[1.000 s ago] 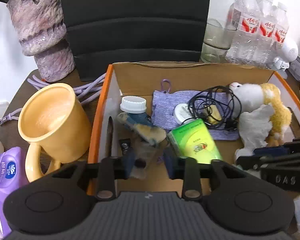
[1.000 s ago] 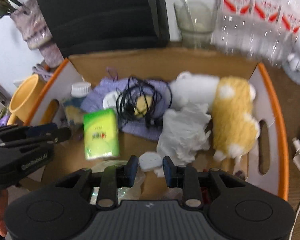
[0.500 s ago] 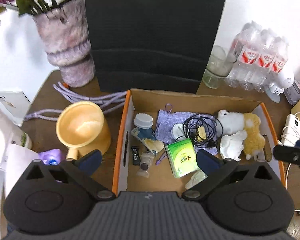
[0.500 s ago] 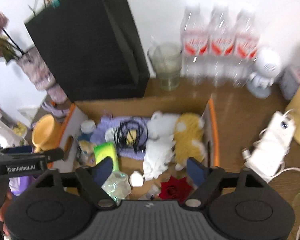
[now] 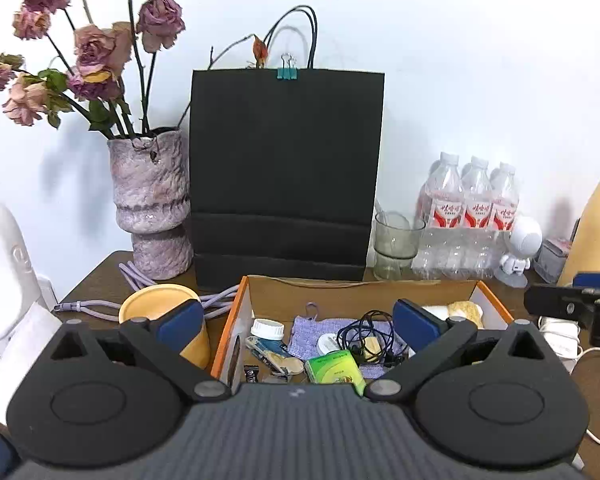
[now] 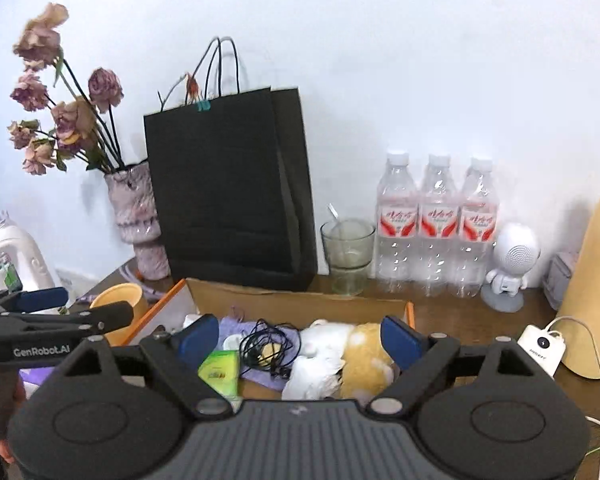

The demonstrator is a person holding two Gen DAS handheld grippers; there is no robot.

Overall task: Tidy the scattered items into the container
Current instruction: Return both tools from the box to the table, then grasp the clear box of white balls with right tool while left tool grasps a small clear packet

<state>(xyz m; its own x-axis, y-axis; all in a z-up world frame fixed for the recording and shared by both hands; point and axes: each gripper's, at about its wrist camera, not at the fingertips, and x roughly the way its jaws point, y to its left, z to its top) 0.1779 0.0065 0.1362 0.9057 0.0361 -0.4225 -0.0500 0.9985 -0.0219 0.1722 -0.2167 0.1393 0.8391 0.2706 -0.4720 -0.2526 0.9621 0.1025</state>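
Left claw (image 5: 296, 322) spread wide, gripping nothing, raised above the orange-edged cardboard box (image 5: 236, 320) on the dark wooden counter (image 5: 100, 280). Right claw (image 6: 299, 334) likewise spread wide and empty, above the same box (image 6: 300, 302). Inside the box: green tissue packet (image 5: 334, 366), tangled black earphone cable (image 5: 370, 332) on a lilac knitted cloth (image 5: 304, 330), white-capped small bottle (image 5: 267, 329), white and yellow plush toy (image 6: 364, 346), crumpled white tissue (image 6: 314, 376). Just left of the box, outside it, a yellow ceramic mug (image 5: 156, 308). Behind the box, a tall black paper bag (image 5: 286, 172).
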